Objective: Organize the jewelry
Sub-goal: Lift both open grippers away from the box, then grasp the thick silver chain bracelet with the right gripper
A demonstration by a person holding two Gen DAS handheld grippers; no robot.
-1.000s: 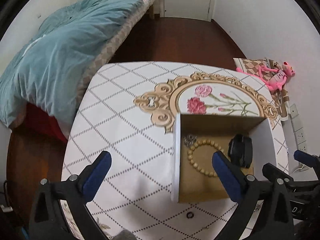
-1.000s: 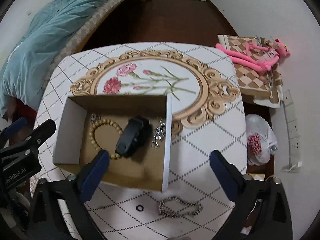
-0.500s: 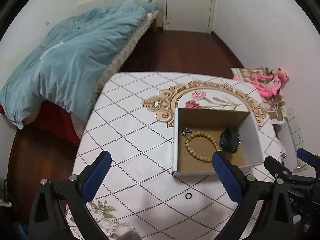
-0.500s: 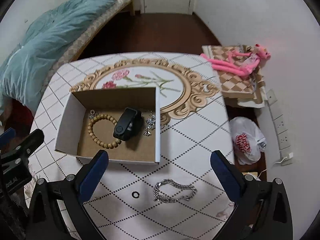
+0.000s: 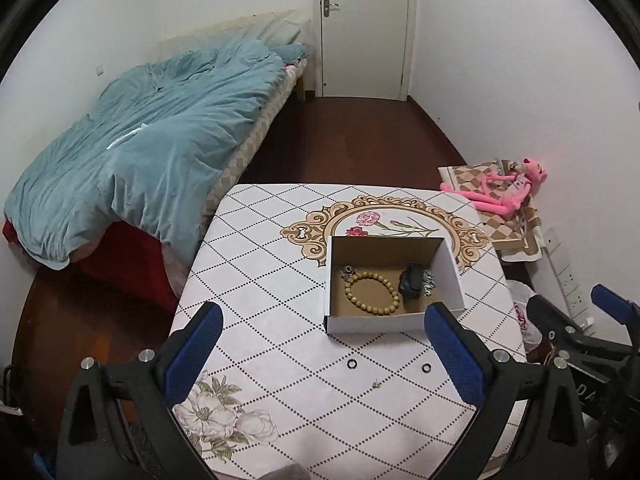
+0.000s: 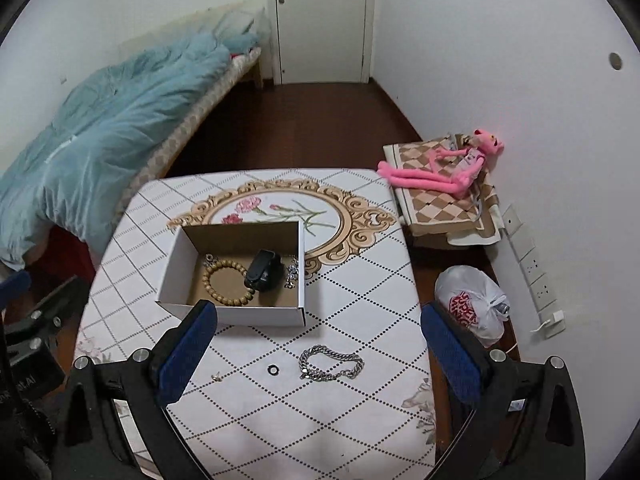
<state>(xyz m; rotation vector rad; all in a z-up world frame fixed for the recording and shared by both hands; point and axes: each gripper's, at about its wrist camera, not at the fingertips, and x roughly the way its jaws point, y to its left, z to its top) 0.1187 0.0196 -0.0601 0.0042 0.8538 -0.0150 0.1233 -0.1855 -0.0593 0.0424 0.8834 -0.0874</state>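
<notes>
Right wrist view shows the cardboard box [image 6: 236, 276] on the table [image 6: 360, 300], holding a wooden bead bracelet [image 6: 224, 284], a black band [image 6: 264, 270] and small silver pieces [image 6: 292, 272] too fine to identify. Outside it, nearer the camera, lie a silver chain bracelet [image 6: 331, 362], a dark ring [image 6: 273, 369] and a tiny item [image 6: 216, 377] hard to make out. Left wrist view shows two rings [image 5: 352, 364], with the chain out of sight. A patterned cloth covers the table; a bed with blue duvet [image 6: 88, 148], a door [image 6: 320, 20] and a pink plush toy [image 6: 440, 172] surround it. Right gripper [image 6: 318, 352] and left gripper [image 5: 320, 344] both hover spread wide above the near edge, holding nothing.
</notes>
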